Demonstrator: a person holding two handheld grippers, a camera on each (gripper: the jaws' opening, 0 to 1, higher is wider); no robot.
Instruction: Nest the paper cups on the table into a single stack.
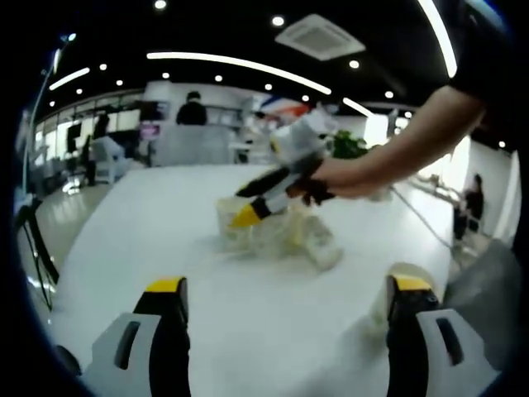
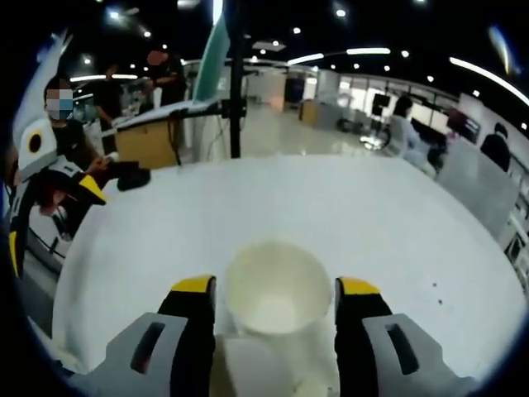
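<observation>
White paper cups (image 1: 285,233) cluster mid-table in the left gripper view, one lying on its side (image 1: 324,251); another pale cup (image 1: 387,285) peeks out beside my left gripper's right-hand jaw. My left gripper (image 1: 288,285) hangs wide open above the near table with nothing between its jaws. A hand holds my right gripper (image 1: 252,204) down at the cluster. In the right gripper view a paper cup (image 2: 277,302) faces me mouth-first, and my right gripper (image 2: 277,287) is shut on its sides. The left gripper (image 2: 50,217) shows at that view's left edge.
The white table (image 1: 165,223) has broad bare surface around the cups, with its edge (image 2: 74,273) near on the left. A person sits beyond that edge. Desks, a pole (image 2: 236,83) and other people stand farther back in the office.
</observation>
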